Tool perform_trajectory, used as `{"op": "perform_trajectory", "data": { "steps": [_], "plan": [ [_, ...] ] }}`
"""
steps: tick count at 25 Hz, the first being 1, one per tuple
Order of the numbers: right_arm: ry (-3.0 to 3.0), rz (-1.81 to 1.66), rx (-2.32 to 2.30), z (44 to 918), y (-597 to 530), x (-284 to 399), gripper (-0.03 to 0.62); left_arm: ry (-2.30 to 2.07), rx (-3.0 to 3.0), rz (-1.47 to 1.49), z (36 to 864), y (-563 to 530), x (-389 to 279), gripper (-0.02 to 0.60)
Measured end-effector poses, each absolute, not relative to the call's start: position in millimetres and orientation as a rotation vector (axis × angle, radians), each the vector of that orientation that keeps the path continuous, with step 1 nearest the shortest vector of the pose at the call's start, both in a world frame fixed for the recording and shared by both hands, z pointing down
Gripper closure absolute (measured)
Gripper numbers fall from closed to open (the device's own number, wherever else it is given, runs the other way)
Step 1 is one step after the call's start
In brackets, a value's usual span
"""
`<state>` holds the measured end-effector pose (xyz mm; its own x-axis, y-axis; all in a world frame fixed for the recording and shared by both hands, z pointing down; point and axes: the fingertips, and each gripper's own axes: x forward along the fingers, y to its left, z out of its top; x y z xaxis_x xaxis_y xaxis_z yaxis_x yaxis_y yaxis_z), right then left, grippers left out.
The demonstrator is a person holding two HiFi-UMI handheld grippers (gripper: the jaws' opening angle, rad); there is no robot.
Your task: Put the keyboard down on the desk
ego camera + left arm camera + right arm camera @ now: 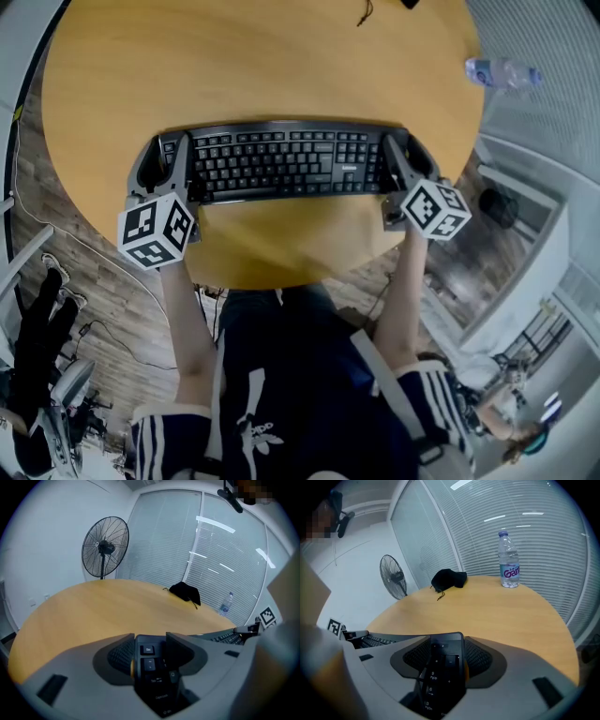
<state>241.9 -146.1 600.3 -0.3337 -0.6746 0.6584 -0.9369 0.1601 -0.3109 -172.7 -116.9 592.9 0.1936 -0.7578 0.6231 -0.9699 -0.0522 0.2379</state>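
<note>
One keyboard (281, 161), two grippers (178, 161) (396, 157), one bottle (508, 560), one fan (105, 547), one cloth (448, 579).

The desk (253, 66) is showing smooth pale wood with a soft sheen, and the keyboard (281, 161) is looking like matt black plastic. The left gripper (151, 643) and right gripper (447, 648) are showing matt grey plastic with dark ribbed pads (120, 657). The bottle (508, 560) is glinting, clear plastic; the pouch (448, 579) is looking like black cloth.
</note>
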Motion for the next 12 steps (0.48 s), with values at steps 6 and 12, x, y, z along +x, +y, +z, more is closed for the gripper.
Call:
{"op": "perform_trajectory", "data": {
  "steps": [6,12],
  "plan": [
    [-2.069,0.980,1.518,600.7,-147.4,240.9,0.373,-1.617,1.849,0.467,595.5,-117.4,-172.3,0.383],
    [-2.084,0.936,1.531,596.6,-149.3,238.1,0.373,-1.613,1.846,0.463,595.4,-117.2,-172.9,0.383]
  ]
}}
